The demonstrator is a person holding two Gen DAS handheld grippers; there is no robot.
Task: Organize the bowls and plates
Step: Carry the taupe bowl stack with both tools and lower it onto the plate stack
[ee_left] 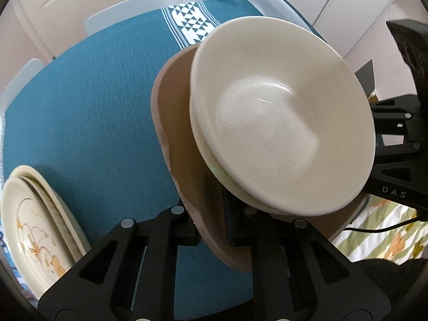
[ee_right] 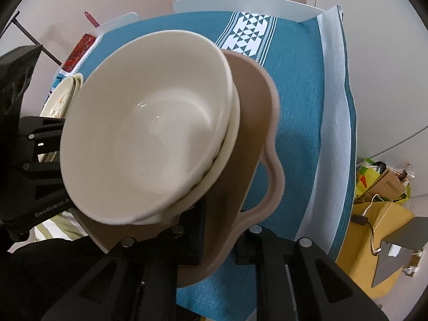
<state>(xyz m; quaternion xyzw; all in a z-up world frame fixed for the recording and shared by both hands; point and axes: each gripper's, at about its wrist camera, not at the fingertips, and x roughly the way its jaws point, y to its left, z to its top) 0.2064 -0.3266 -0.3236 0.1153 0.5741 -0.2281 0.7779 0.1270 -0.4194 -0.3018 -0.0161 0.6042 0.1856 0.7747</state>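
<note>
Two stacked cream bowls (ee_left: pixel 281 117) sit on a tan wavy-rimmed plate (ee_left: pixel 176 123) above the teal tablecloth (ee_left: pixel 93 93). My left gripper (ee_left: pixel 211 230) is shut on the plate's near rim, one finger inside the rim and one outside. The right gripper's black body (ee_left: pixel 396 147) shows across the plate at the right edge. In the right wrist view the same cream bowls (ee_right: pixel 149 133) rest on the tan plate (ee_right: pixel 251 112), and my right gripper (ee_right: pixel 222 243) is shut on that side's rim. The left gripper (ee_right: pixel 32 165) is opposite it.
A stack of cream plates with an orange flower pattern (ee_left: pixel 34 227) lies at the table's left edge, also seen as plates (ee_right: pixel 61 99) behind the bowls. White chairs (ee_left: pixel 160 2) stand at the far side. A red item (ee_right: pixel 77 53) lies far left. Boxes and bags (ee_right: pixel 379 187) sit off the table's right.
</note>
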